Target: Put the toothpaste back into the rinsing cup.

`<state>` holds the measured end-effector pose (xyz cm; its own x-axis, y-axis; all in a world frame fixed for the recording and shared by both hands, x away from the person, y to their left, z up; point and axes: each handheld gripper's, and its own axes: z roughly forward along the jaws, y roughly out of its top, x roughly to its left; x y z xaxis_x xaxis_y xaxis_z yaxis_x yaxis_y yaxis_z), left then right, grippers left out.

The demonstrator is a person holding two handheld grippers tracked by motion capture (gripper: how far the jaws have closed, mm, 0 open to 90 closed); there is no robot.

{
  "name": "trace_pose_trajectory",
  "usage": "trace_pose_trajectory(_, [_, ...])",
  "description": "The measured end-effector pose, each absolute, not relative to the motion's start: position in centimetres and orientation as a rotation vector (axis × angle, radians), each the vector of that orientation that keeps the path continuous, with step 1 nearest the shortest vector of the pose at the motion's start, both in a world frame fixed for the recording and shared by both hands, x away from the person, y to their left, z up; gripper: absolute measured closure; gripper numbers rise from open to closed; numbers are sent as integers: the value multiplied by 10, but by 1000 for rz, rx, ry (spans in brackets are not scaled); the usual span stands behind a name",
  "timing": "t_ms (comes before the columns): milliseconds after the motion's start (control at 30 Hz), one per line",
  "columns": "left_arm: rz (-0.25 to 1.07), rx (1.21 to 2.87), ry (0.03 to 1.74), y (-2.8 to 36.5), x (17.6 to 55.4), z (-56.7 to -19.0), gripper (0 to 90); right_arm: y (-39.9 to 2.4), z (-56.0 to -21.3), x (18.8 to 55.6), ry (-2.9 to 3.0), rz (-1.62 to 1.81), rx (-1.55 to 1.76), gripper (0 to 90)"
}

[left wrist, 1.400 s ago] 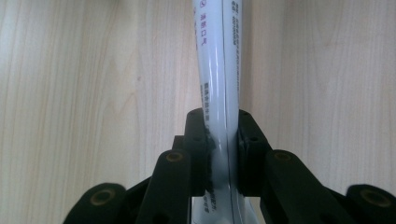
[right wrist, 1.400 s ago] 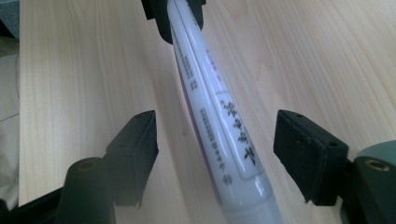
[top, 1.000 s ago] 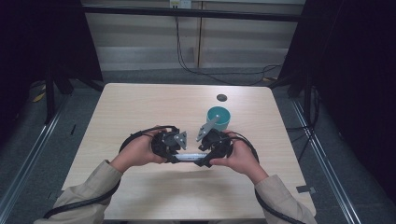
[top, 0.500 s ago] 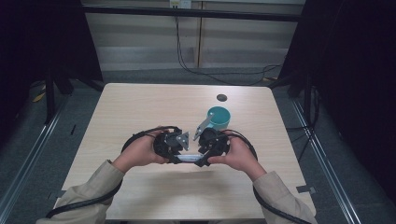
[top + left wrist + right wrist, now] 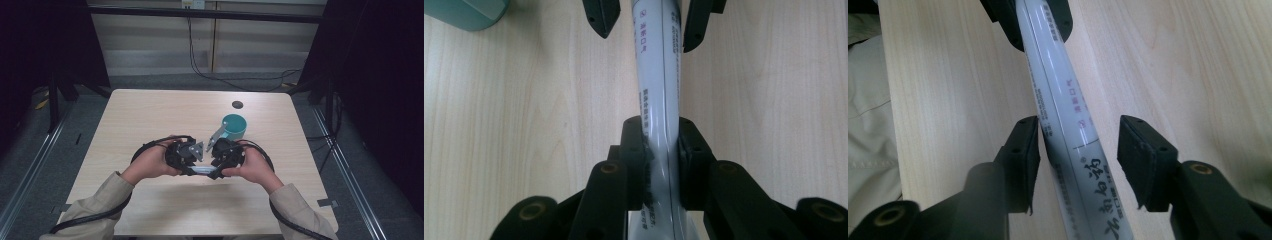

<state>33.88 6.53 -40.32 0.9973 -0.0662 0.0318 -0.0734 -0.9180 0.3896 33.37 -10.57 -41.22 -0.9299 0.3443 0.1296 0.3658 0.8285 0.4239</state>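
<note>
A white tube with printed text (image 5: 202, 170) hangs level just above the table between my two grippers, which face each other. My left gripper (image 5: 659, 135) is shut on one end of the tube (image 5: 656, 75), squeezing it flat. My right gripper (image 5: 1080, 127) straddles the other end of the tube (image 5: 1063, 110). Its jaws have just been closing. One pad lies at the tube's side and the other stands off by a gap. In the high view the left gripper (image 5: 196, 166) and right gripper (image 5: 210, 172) meet near the table's front middle.
A teal cup (image 5: 234, 126) stands just behind the right gripper, and a grey piece (image 5: 216, 134) shows at its left side. A small dark disc (image 5: 237, 104) lies farther back. Black cables loop from both grippers. Bare wood (image 5: 150, 115) spreads to the left and back.
Both hands and the tube keep the same spot; the high view shows no clear shift.
</note>
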Motion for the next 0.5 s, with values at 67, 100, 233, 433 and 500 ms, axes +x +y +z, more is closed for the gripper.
trace_pose_trajectory(67, [30,2742,-110,66,339,-403,773,-106,-412,333,-2961,-717,-562,534])
trace_pose_trajectory(100, [26,2732,-112,66,339,-402,773,-107,-412,333,-2958,-729,-562,539])
trace_pose_trajectory(233, [13,2710,-100,67,340,-401,772,-107,-412,333,-2965,-739,-522,598])
trace_pose_trajectory(433, [-15,2684,-117,70,342,-399,755,-106,-410,330,-2961,-733,-444,694])
trace_pose_trajectory(500, [-21,2671,-125,71,343,-398,752,-107,-410,330,-2960,-741,-431,702])
